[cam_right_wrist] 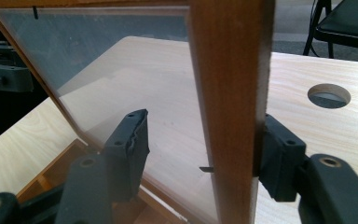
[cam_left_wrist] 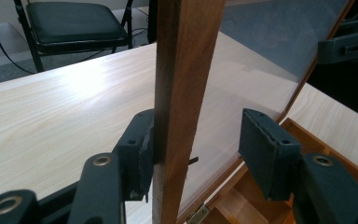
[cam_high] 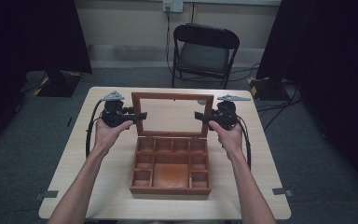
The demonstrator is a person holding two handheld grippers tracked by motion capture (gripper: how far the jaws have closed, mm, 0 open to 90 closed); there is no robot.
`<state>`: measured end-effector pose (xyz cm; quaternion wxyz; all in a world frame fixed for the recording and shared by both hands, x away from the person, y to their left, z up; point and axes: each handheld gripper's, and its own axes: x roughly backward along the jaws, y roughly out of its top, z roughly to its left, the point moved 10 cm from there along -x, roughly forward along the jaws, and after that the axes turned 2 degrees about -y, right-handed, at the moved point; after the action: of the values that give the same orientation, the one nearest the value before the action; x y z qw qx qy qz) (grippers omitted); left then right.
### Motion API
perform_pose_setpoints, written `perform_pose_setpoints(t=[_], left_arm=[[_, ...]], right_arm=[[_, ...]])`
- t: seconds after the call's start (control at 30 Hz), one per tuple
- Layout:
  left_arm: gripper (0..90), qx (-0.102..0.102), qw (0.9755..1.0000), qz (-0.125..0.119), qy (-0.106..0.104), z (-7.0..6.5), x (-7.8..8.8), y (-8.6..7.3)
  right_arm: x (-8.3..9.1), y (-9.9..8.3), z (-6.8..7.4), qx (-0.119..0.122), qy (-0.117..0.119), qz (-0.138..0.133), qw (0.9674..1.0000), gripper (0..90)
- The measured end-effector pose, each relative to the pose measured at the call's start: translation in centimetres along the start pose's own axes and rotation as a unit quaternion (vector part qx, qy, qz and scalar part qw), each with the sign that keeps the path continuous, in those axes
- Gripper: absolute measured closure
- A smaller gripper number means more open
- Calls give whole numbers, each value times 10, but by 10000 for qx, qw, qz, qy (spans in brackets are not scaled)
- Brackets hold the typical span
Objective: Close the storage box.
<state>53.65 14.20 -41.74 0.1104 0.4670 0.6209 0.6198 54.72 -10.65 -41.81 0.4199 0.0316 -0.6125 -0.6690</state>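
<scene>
**A:** Where to find the wooden box [cam_high: 170, 189]?

**B:** In the middle of the desk [cam_high: 98, 186], toward the near edge. Open, with the glass lid [cam_high: 172, 95] raised almost upright on the far hinges. Long axis of the lid across the desk, left to right.

**A:** And the tools?

**B:** One at each short end of the lid. Left tool [cam_high: 137, 116] at the left side rail, right tool [cam_high: 200, 115] at the right one. Both level, pointing inward, equally near.

**A:** Clenched on it?

**B:** Not by the look of it. In the left gripper view, rail [cam_left_wrist: 182, 70] between the jaws, back pad [cam_left_wrist: 140, 149] against the wood, front pad [cam_left_wrist: 265, 149] apart from the glass. Mirrored in the right gripper view: one pad [cam_right_wrist: 279, 154] on the rail [cam_right_wrist: 228, 93], the other [cam_right_wrist: 133, 144] off the pane. So released, only astride the frame.

**A:** Next move?

**B:** Probably swinging the lid about the hinge line. Better to move both ends together, to avoid twisting the frame. Advisable to close on the rails first.
</scene>
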Motion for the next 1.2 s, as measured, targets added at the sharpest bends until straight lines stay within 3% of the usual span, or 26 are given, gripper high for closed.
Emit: perform_pose_setpoints(t=[0.23, 0.47, 0.6, 0.63, 0.7, 0.83, 1.0, 1.2], left_arm=[[467, -117, 9999, -59, -1, -6, 6, -2], [483, -68, 9998, -185, -87, -11, 11, -6], [429, 28, 9998, -163, 90, -10, 11, -8], [424, 57, 9999, -155, 17, -12, 12, -9], [442, 15, 9998, -142, 99, -10, 13, -10], [419, 79, 9998, -189, 20, -12, 14, -12], [402, -21, 9997, -229, -50, -23, 15, -16], [396, -75, 9998, -168, -41, -25, 14, -24]], right_arm=[[6, -3, 4, 73, 52, -22, 10000, 412], [11, -9, 10, 118, 32, -85, 9999, 362], [13, -13, 11, 121, -7, -88, 9999, 374], [14, -14, 11, 93, -16, -104, 9999, 372], [15, -16, 12, 99, -29, -144, 9998, 376], [16, -19, 15, 140, 12, -113, 9998, 371], [20, -21, 19, 189, 5, -70, 9998, 363], [24, -26, 23, 178, 18, -108, 9998, 343]])
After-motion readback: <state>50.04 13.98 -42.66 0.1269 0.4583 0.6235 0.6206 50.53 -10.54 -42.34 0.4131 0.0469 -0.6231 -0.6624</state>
